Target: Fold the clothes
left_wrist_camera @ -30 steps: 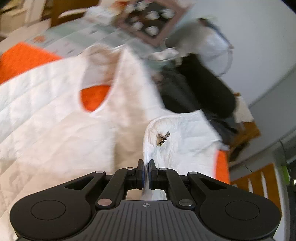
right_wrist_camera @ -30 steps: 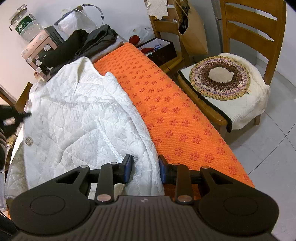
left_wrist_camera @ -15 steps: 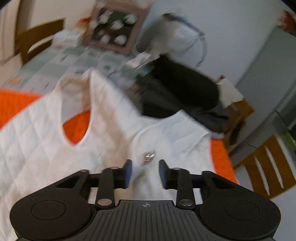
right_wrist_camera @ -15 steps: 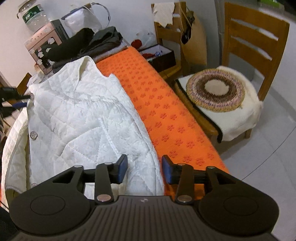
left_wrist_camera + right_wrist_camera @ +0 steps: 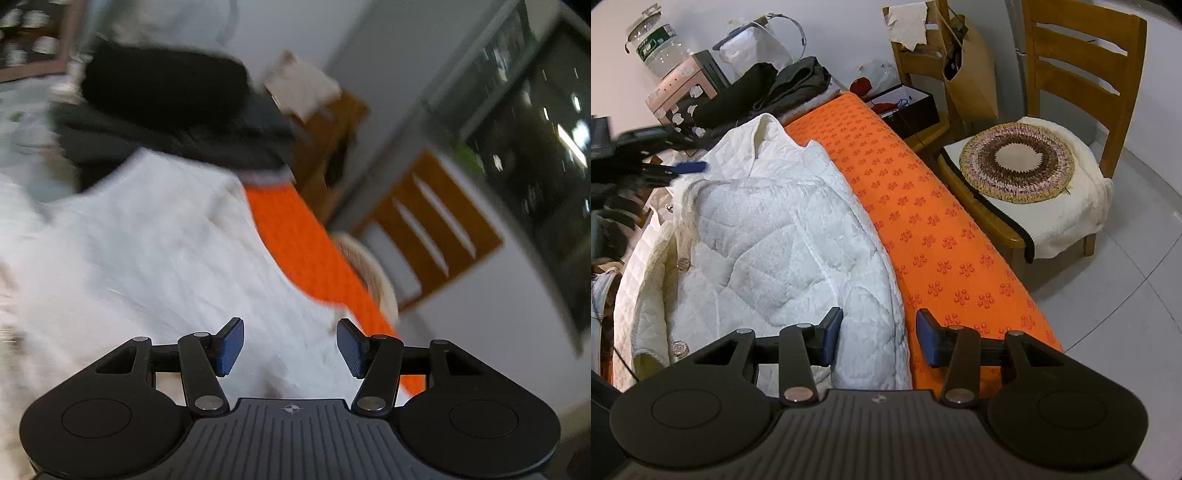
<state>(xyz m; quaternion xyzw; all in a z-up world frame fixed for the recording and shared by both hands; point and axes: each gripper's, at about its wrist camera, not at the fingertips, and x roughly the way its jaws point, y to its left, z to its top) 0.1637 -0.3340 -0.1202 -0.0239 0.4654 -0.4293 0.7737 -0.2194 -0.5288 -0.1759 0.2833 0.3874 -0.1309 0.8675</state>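
White quilted jacket (image 5: 768,236) spread on the orange flower-patterned mat (image 5: 942,236), folded over along its right side, folded edge running parallel to the mat's right edge with a broad strip of orange left bare beside it. Collar toward the far end, near the heap of dark clothes (image 5: 764,92); two metal buttons showing along the left-hand edge of the folded-over panel.

Right gripper (image 5: 879,332) hovering at the near end of the mat, blue pads apart, nothing pinched; jacket hem lying below the gap, apparently untouched. Left gripper (image 5: 290,347) above the garment's far part, much blurred in its own view; jaws just been opening, wide now, nothing between them but white cloth well beneath. Seen also from the right wrist at the far left edge, one blue pad poking over the collar.

Step in hand, by the look of it: letting go after laying one side panel across the body. First lengthwise fold seemingly done, opposite side not yet brought in.

Next move likely calling for a fresh pinch on the left-hand edge, one gripper near the shoulder and one near the hem, lifted together and carried across evenly. Puffy quilting apt to spring back and to slide on itself; worth taking a deep bite of fabric and pressing the crease flat.
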